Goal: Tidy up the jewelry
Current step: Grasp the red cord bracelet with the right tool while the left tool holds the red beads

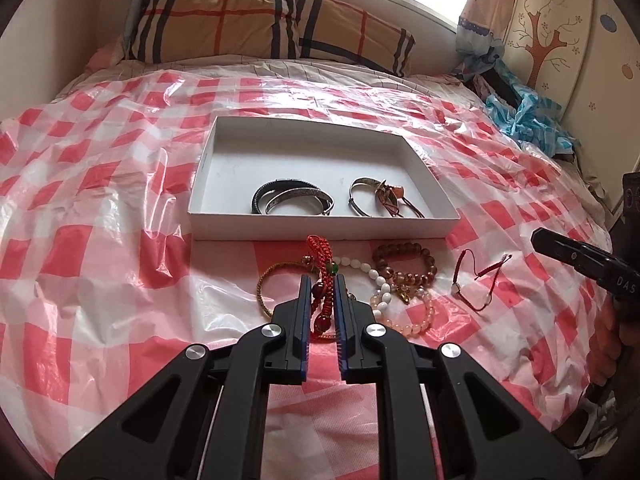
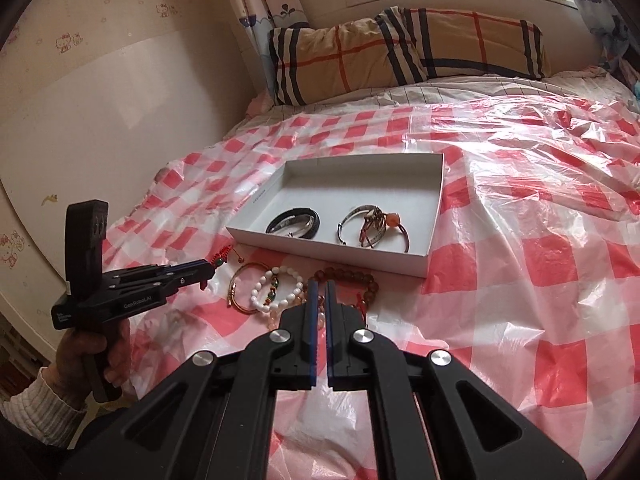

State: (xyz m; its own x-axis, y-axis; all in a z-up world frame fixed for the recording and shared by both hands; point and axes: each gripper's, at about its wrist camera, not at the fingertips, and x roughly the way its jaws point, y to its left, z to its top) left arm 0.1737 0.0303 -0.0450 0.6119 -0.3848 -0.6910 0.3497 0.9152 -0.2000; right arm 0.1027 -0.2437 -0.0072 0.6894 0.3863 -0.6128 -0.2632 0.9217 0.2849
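Red-and-white checked plastic sheet point(image 1: 100, 208) covers the whole bed, and the sorting looks roughly a third done.

The white cardboard box point(image 1: 320, 229) sits mid-frame in both views. In it already: a dark bangle pair point(image 1: 292, 200) on the left and a silver bangle tangled with a brown cord piece point(image 1: 380, 198) on the right. Plenty of floor space left in there.

Still out on the sheet, in a heap just below the box's near wall: a gold cord bracelet point(image 2: 244, 288), a white bead bracelet point(image 2: 280, 286), a brown bead bracelet point(image 1: 406, 266), a pale pink bead one point(image 1: 416, 318), and a thin red string bracelet point(image 1: 478, 284) lying a bit apart toward the right of the left wrist view.

The left tool point(image 1: 323, 280) is nearly closed, clamped on a red braided bracelet point(image 1: 322, 264) with beads, seemingly lifted off the pile. The right tool point(image 2: 319, 286) is fully closed; whether it's pinching anything can't be told, since the beads show behind its tips.

So judging by this: one piece in transit, five or so left.
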